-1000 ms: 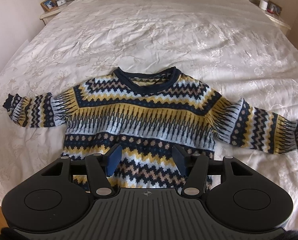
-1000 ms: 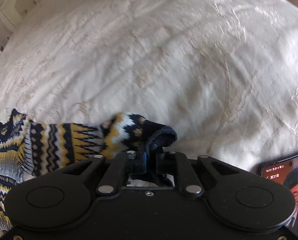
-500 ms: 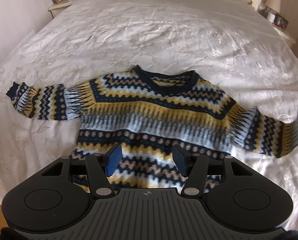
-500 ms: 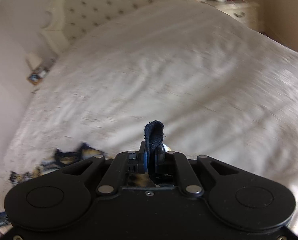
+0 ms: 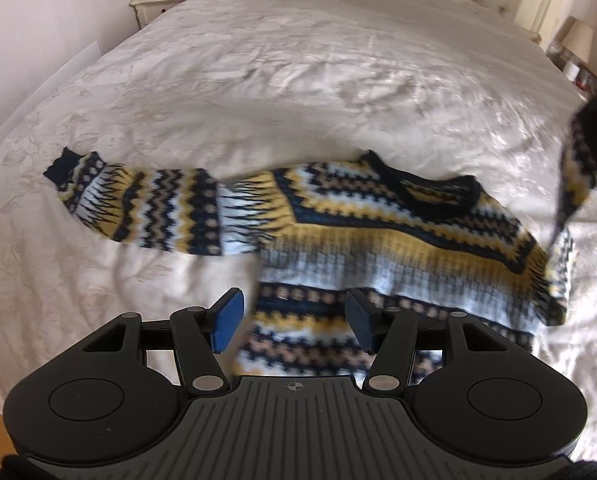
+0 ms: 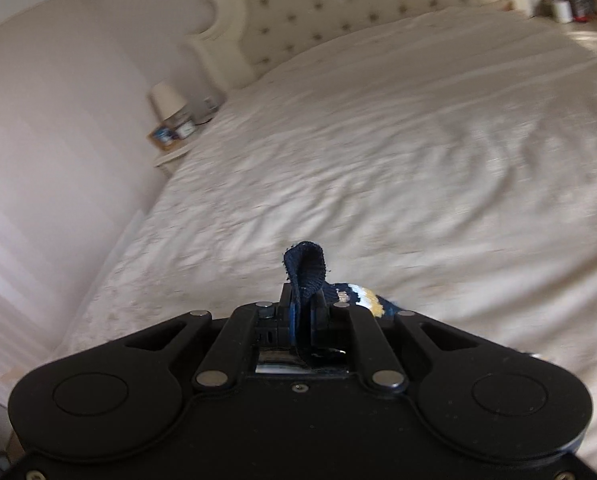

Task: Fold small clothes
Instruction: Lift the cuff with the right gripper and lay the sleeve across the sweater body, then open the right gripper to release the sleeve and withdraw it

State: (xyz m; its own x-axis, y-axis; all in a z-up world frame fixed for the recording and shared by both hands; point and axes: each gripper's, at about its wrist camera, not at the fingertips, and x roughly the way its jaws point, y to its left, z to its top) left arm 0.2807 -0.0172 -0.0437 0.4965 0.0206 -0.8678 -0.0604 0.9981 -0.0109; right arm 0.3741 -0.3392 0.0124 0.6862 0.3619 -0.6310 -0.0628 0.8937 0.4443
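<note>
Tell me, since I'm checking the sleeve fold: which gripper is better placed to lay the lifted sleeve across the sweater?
Right. The right gripper is shut on the sleeve cuff, lifted off the bed. The left gripper hangs open over the sweater hem, holding nothing.

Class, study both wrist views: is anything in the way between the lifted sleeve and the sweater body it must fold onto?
Nothing visible. The right gripper is clamped on the sleeve cuff, the raised sleeve hangs above the sweater, whose front lies bare on the bed. The left gripper hovers open near the hem.
</note>
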